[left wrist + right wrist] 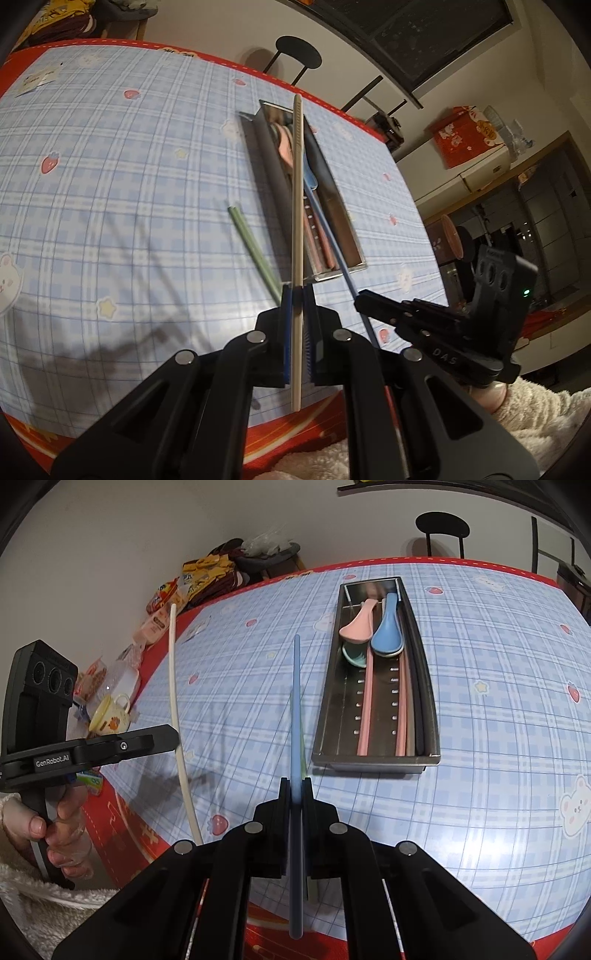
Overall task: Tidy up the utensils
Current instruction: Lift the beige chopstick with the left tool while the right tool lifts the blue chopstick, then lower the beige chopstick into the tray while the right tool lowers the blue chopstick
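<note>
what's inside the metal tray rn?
In the metal tray: a pink spoon, a blue spoon, a green spoon mostly hidden under the pink spoon, plus pink chopsticks and dark ones. The floor under them is hidden.

A tray is sitting on the table, holding two spoons at its far end and chopsticks lying lengthwise. One chopstick is lying on the table left of the tray. A chair is standing behind the table.
</note>
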The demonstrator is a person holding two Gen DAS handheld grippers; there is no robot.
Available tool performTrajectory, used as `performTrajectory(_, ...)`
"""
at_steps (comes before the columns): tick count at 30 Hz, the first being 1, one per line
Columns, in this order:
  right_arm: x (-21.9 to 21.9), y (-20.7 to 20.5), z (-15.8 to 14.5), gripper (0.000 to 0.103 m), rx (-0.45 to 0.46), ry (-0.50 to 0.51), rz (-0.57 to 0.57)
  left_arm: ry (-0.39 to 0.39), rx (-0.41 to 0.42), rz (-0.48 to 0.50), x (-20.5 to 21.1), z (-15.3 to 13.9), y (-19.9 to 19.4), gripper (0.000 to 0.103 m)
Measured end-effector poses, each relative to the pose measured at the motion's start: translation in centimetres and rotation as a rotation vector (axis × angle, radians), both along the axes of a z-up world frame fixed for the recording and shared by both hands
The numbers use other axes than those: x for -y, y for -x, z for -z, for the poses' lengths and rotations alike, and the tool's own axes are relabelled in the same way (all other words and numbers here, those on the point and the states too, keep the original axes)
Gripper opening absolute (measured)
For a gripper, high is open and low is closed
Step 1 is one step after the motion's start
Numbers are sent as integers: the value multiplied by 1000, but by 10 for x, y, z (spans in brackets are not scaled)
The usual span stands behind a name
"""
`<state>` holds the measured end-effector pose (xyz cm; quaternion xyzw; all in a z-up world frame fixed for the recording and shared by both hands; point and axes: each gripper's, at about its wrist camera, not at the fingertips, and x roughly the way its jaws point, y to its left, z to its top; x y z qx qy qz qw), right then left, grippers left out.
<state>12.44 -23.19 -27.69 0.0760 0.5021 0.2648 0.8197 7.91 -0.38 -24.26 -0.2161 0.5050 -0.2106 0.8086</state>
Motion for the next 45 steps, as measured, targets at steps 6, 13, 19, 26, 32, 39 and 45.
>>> performTrajectory(6, 8, -5, -4, 7, 1, -19, 35, 19, 7, 26, 10, -11, -12, 10)
performTrajectory(13, 21, -16, -10, 7, 1, -40, 86, 37, 18, 62, 23, -21, -27, 10)
performTrajectory(19, 31, -32, -14, 7, 8, -49, 134, 56, 10, 73, 36, -25, -52, 10)
performTrajectory(26, 35, -66, -20, 7, 35, -50, 166, 52, 6, 97, 53, -29, -95, 10)
performTrajectory(32, 36, -99, -18, 7, 50, -34, 194, 61, -49, 74, 58, -11, -140, 10)
performTrajectory(39, 39, -128, 1, 7, 12, -23, 227, 56, -139, 51, 62, 24, -175, 10)
performTrajectory(45, 36, -135, 16, 7, -21, -8, 237, 29, -185, 60, 70, 47, -191, 10)
